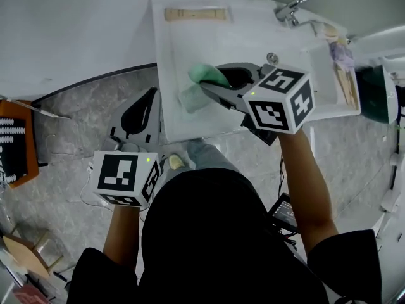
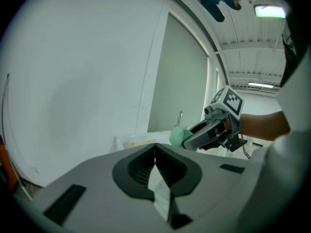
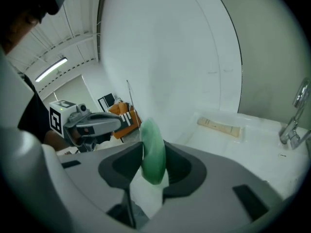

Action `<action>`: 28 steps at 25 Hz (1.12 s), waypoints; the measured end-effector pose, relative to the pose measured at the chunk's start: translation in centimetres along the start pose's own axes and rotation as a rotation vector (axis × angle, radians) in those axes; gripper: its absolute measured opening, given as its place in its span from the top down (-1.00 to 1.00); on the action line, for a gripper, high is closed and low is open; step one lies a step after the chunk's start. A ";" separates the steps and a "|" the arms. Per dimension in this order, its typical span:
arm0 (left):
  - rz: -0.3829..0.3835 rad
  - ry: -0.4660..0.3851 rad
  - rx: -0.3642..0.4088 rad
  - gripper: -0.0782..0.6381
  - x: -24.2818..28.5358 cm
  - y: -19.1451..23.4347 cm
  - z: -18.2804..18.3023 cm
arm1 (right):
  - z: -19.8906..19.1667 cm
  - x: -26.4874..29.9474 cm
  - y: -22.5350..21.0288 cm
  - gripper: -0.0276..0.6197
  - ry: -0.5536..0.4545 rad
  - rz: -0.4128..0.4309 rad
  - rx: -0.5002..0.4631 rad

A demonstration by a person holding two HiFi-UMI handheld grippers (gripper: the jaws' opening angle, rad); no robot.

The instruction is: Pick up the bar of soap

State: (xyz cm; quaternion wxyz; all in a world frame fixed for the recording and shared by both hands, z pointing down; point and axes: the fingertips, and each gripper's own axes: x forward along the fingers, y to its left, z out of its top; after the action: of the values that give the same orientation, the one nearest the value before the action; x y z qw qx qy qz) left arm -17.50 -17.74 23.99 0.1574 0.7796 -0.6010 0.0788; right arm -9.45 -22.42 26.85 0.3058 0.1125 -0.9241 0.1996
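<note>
A pale green bar of soap (image 1: 207, 75) is clamped on edge between the jaws of my right gripper (image 1: 201, 87), held above the white sink (image 1: 168, 116). In the right gripper view the soap (image 3: 154, 154) stands upright between the two dark pads, its top poking past the tips. My left gripper (image 1: 140, 109) hangs lower at the left, outside the sink's left edge, its jaws together with nothing in them. From the left gripper view, the closed left gripper (image 2: 155, 152) points toward the wall, with the soap (image 2: 179, 136) in the right gripper beyond.
A wooden strip (image 1: 195, 14) lies on the sink's back ledge and a chrome tap (image 1: 291, 8) stands at its back right. Small items (image 1: 342, 62) sit on the right ledge beside a dark green container (image 1: 378, 94). An orange box (image 1: 16, 141) sits on the floor left.
</note>
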 end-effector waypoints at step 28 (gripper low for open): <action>-0.090 -0.182 0.138 0.76 -7.1 -6.0 6.7 | 4.0 -21.6 2.7 0.50 -0.596 -0.354 0.069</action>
State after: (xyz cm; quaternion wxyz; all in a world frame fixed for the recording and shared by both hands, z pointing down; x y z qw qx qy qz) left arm -14.01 -12.17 14.59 0.0514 0.8186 -0.5705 0.0417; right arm 4.58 -19.87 9.92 0.0483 0.3348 -0.9316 0.1329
